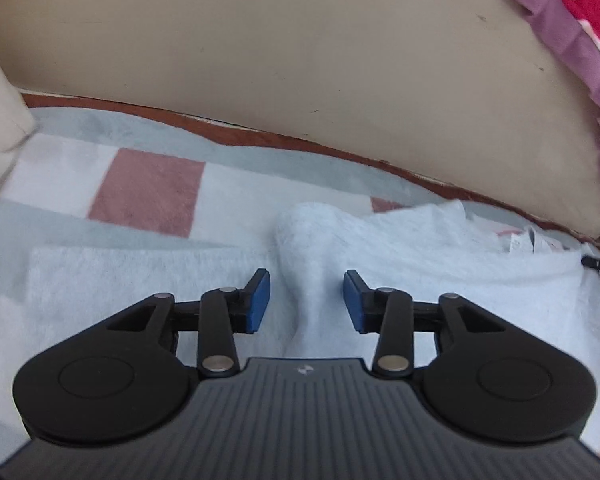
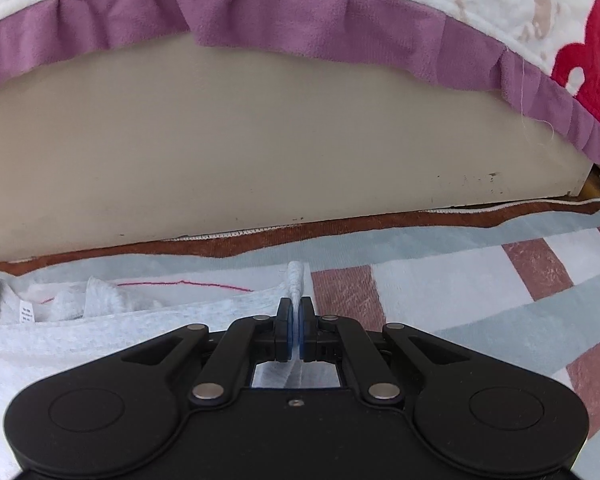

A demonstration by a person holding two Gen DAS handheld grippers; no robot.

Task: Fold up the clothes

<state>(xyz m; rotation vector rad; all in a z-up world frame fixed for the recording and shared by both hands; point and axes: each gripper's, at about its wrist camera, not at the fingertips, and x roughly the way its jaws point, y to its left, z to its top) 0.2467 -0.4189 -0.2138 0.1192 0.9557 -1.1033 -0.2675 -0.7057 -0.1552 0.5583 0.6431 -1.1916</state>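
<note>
One pale grey garment [image 2: 80, 344] lies on a checked blanket [image 1: 152, 192] beside a beige bed base [image 2: 260, 152] — right gripper [image 2: 295, 330] clenched on a pinched fold, left gripper [image 1: 307, 302] released, jaws straddling a raised ridge.

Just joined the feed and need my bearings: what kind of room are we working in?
Most likely a bedroom at home, with the work done low down beside a bed. A quilt with a purple ruffle hangs over a beige bed base, and the grey garment lies on a checked blanket.
</note>
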